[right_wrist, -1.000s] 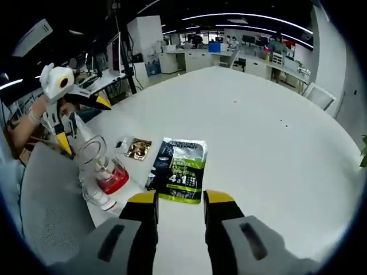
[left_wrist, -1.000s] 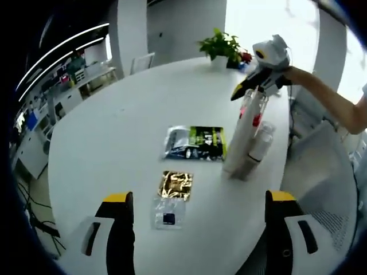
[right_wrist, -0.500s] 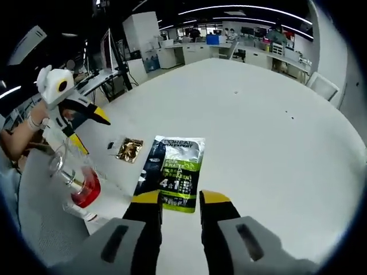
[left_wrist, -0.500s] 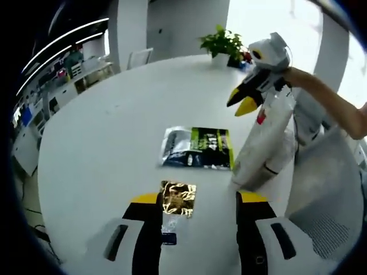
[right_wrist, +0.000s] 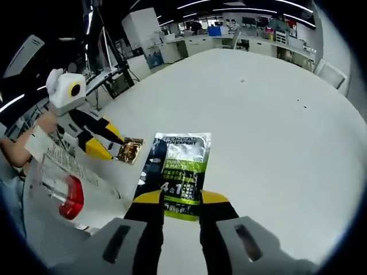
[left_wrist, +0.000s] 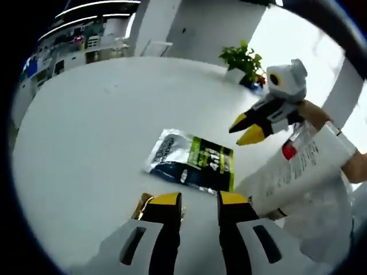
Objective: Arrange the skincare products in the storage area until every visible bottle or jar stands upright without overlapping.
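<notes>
**Left gripper at the gold sachet; tube leaning, not upright**

White table (left_wrist: pixel 86 132) is carrying everything. Landmark: green sachet (left_wrist: pixel 192 166) (right_wrist: pixel 178 166), lying flat near the table's middle.

- Clear bag (right_wrist: pixel 51 177), well to the person's side of the green sachet, is slumping. The white tube (left_wrist: pixel 298 172) inside it is leaning steeply, and a red cap (right_wrist: pixel 71 197) is showing through the plastic. This is judged to be the task's main unfinished item.
- Potted plant (left_wrist: pixel 243 57) is sitting far beyond the green sachet, at the table's far edge.
- Gold sachet (right_wrist: pixel 131 150) is lying flat just beside the green sachet, on the bag's side.

Left gripper (left_wrist: pixel 199 209) is pointing down at the gold sachet's edge. Its jaws are drawn near each other with a narrow gap; cannot tell whether they are pinching the foil. Right gripper (right_wrist: pixel 180 200) is hovering over the green sachet's near end, jaws narrowly parted and holding nothing.

Step in hand, as judged: clearing the gold sachet.
- Catch the foil by its edge, since flat foil is likely to slip.
- Lift it clear rather than drag it over the green sachet.

In the way: the bag's loose plastic is crowding the left gripper, and a nudge could tip the tube further.
</notes>
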Demonstrator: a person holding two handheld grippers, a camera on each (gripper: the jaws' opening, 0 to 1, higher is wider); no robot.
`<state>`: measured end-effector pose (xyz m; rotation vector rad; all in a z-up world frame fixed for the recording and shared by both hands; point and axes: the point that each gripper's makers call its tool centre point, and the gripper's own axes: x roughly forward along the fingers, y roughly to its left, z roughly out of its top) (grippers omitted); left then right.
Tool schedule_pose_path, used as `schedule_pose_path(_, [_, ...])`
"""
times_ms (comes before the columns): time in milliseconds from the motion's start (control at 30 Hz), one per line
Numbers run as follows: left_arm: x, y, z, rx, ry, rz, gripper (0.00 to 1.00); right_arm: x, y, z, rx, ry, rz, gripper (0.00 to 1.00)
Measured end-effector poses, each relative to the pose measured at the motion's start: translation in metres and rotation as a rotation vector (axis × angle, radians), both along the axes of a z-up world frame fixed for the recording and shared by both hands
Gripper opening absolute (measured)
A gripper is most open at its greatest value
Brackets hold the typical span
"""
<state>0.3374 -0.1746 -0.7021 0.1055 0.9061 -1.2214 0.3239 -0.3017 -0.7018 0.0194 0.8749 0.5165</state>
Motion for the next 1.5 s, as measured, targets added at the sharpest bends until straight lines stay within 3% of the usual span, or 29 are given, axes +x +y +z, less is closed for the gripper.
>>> schedule_pose_path(100, [0.000, -0.002, -0.010, 0.020, 0.047, 0.017, 0.22, 0.003, 0.000, -0.005, 0.000, 0.012, -0.007, 0.22])
schedule_pose_path(267, [0.004, -0.009, -0.018, 0.004, 0.075, 0.052, 0.18, 0.006, -0.001, -0.012, -0.001, 0.026, -0.016, 0.22])
schedule_pose_path(433, [0.003, -0.012, -0.030, 0.032, 0.119, 0.065, 0.18, 0.010, -0.002, -0.020, 0.013, 0.047, -0.025, 0.21])
schedule_pose_path(700, [0.000, -0.016, -0.039, 0.045, 0.150, 0.063, 0.20, 0.014, -0.002, -0.032, 0.002, 0.080, -0.026, 0.22])
schedule_pose_path(1100, [0.001, -0.026, -0.036, 0.013, 0.175, 0.090, 0.17, 0.012, 0.003, -0.043, 0.040, 0.118, -0.039, 0.20])
schedule_pose_path(1500, [0.004, -0.038, -0.039, -0.024, 0.212, 0.128, 0.13, 0.011, 0.007, -0.036, 0.162, 0.139, -0.075, 0.14])
